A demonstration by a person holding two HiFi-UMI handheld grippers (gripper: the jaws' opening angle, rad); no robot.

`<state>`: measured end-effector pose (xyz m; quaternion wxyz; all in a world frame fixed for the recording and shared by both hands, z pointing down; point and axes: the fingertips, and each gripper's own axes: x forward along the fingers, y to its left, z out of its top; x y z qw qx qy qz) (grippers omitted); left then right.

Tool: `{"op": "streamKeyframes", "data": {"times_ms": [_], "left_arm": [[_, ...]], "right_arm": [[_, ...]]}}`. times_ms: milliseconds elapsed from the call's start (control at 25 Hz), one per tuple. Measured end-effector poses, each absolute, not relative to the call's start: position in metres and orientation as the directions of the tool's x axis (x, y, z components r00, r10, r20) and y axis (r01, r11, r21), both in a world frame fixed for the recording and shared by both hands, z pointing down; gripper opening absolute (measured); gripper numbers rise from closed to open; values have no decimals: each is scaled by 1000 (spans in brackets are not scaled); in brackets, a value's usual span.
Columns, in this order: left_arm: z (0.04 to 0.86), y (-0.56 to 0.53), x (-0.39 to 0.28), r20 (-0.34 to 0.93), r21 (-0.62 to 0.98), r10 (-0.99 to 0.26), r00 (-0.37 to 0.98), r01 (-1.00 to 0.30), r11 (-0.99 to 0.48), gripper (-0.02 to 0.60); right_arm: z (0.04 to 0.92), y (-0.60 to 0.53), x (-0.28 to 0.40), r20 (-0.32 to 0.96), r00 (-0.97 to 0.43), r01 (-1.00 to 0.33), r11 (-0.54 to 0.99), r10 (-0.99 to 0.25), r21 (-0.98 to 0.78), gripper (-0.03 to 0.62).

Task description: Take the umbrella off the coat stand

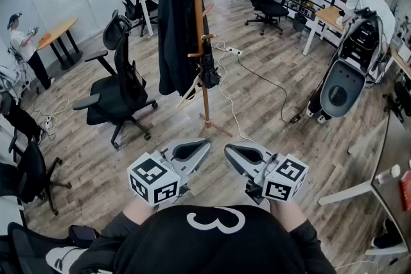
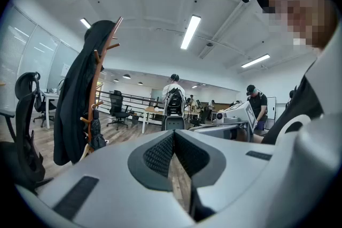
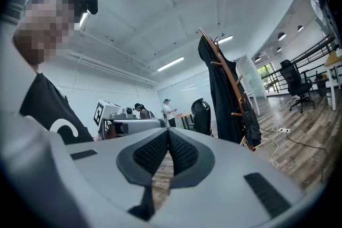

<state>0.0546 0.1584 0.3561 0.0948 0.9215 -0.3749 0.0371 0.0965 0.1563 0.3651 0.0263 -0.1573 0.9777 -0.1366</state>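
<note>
The small folded umbrella [image 1: 209, 71] hung from a low peg of the wooden coat stand [image 1: 198, 9], just beside a black coat [image 1: 172, 22]. An office chair [image 1: 119, 90] stood to the stand's left. Well short of the stand, the left gripper [image 1: 196, 148] and right gripper [image 1: 241, 152] sat side by side, each with its jaws pressed together on nothing.

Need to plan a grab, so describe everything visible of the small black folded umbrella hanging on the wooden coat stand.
The small black folded umbrella is a compact bundle of bunched fabric. It hangs upright from a low peg of the wooden coat stand, close against the pole. A long black coat hangs just beside it; whether they touch cannot be told. Its handle and strap are too small to make out.
</note>
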Motion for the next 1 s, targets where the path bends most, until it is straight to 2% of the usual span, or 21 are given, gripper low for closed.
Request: {"op": "streamKeyframes", "data": {"times_ms": [480, 1000], "left_arm": [[356, 155, 69, 143, 146, -695, 704, -710, -689, 17], [367, 129, 64, 141, 162, -693, 707, -707, -688, 17]], "right_arm": [[367, 151, 110, 4, -951, -299, 916, -309, -269, 26], [372, 125, 110, -46, -944, -298, 905, -327, -303, 28]]}}
